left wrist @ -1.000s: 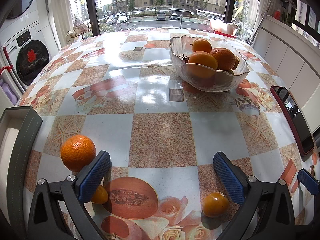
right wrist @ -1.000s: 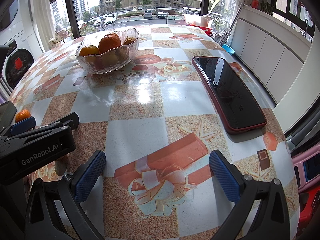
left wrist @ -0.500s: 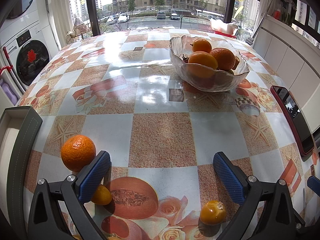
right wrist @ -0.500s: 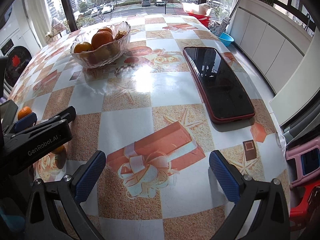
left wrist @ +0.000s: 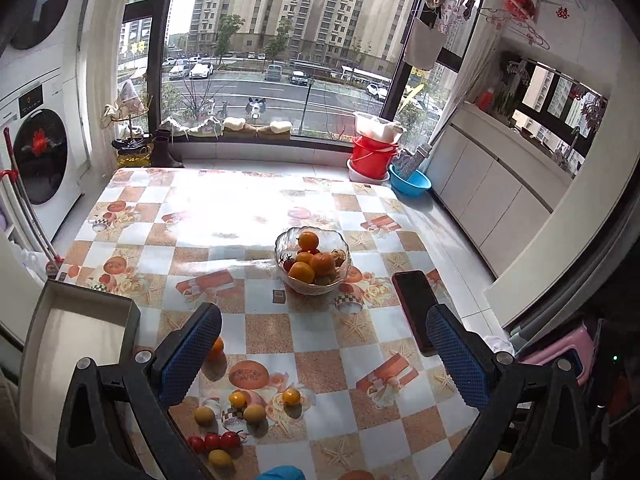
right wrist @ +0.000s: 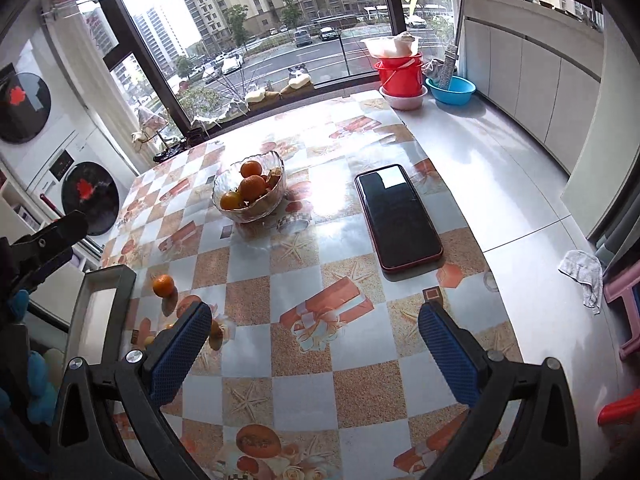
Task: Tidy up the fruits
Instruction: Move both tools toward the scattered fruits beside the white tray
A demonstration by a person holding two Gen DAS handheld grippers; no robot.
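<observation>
both grippers have risen high above the table (left wrist: 280, 332) (left gripper (left wrist: 324, 354), right gripper (right wrist: 314, 354)), jaws spread, empty.

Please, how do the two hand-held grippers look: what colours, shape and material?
Both look alike. The left hand-held gripper and the right hand-held gripper each have two black frame arms with triangular cut-outs and silver bolts, ending in blue, cross-hatched textured pads. No cables or sleeves show.

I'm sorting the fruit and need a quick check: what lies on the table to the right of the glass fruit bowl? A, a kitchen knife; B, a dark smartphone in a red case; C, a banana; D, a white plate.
B: a dark smartphone in a red case lies flat on the tablecloth right of the glass fruit bowl.
</observation>
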